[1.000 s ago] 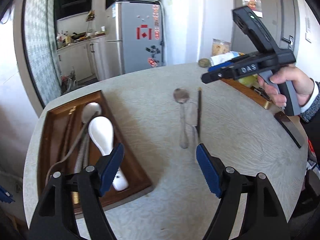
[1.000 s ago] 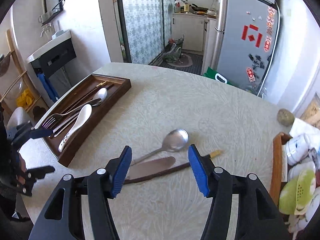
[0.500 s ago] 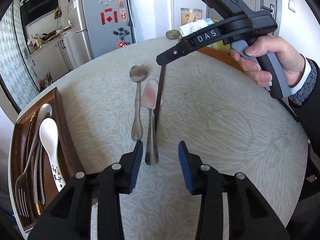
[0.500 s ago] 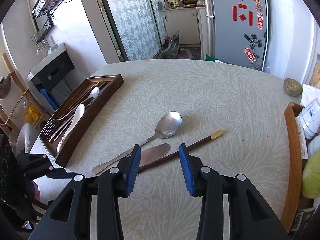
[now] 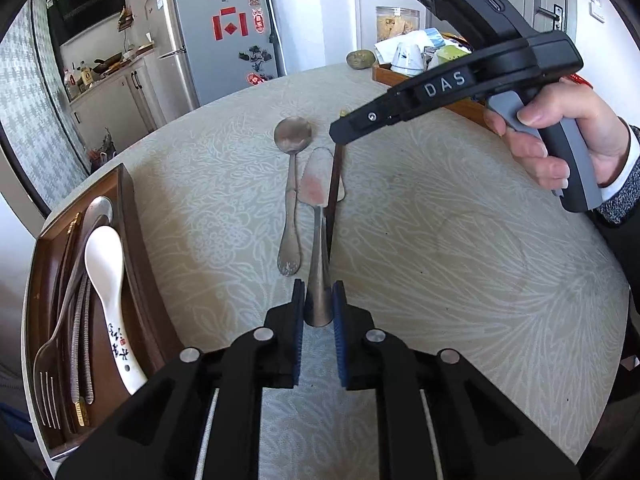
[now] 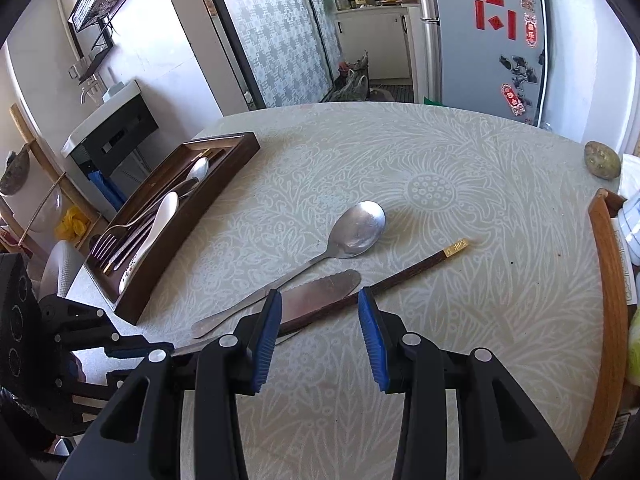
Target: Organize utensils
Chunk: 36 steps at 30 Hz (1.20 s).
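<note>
The left gripper [image 5: 318, 312] has its blue-padded fingers [image 5: 298, 320] drawn in against the handle end of the flat steel butter knife [image 5: 320, 216], which lies on the pale floral-patterned round table [image 5: 440, 240]; the jaws look pinched onto the handle, though whether the knife is lifted off the cloth cannot be told. The right gripper [image 6: 318, 336] hovers with its jaws well apart and nothing between them, above the dark wooden chopstick with a gold tip [image 6: 400, 276]; that chopstick lies just beside the knife and seems to touch or overlap its blade. The steel tablespoon [image 5: 292, 184] lies just on the other side of the knife.

The risk, as I judge it, is the crowding; if the knife is raised or dragged, its blade may catch the chopstick and roll it across the table, or nudge the spoon askew. The grip sits at the very end of a long, smooth handle; the blade may droop or swivel between the pads and slip out on the way to the dark wooden utensil tray [image 5: 132, 208], which stands well apart to the left and already holds a white ceramic spoon [image 5: 106, 280], a steel fork [image 5: 44, 376] and other pieces; a tilted knife could strike the tray wall or land across them. The right gripper hangs close over the same spot; the two tools could collide.
</note>
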Motion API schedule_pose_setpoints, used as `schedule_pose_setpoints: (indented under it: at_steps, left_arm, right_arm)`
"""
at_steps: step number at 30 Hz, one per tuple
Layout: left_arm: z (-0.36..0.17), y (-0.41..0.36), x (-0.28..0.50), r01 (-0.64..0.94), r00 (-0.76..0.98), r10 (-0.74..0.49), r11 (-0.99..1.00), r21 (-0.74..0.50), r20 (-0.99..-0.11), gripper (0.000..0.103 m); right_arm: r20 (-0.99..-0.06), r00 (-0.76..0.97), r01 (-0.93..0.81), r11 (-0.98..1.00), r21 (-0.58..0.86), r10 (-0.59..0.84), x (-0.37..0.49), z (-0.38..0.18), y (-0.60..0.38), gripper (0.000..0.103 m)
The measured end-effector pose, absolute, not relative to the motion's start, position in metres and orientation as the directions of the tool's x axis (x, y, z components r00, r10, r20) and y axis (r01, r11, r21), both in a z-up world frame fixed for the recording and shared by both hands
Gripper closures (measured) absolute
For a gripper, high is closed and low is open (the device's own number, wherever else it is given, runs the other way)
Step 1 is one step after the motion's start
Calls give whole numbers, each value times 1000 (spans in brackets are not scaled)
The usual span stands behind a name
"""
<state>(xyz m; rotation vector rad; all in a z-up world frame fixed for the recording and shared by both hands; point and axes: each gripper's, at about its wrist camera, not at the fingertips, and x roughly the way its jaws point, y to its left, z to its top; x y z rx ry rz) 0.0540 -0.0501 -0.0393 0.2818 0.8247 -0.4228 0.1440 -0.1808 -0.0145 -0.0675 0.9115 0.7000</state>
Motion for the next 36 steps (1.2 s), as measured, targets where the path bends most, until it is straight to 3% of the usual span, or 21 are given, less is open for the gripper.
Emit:
schedule_pose_setpoints:
  at_steps: [9, 15, 23, 36]
  left_arm:
    - [-25, -41, 41, 447, 638, -254, 891, 80, -727, 88]
    - [-32, -43, 38, 446, 638, -242, 890, 95, -731, 88]
    - [-25, -38, 40, 428, 653, -243, 900, 85, -717, 88]
    - [-17, -47, 34, 436, 629, -328, 899, -29, -705, 88]
  right_arm:
    - [-743, 399, -571, 780, 258, 538, 141, -14, -161, 63]
    - [-741, 312, -477, 773, 419, 594, 172, -37, -148, 63]
    - [-777, 312, -424, 812, 401, 546, 159, -38, -162, 63]
    - [-699, 264, -304, 746, 593, 664, 140, -46, -168, 56]
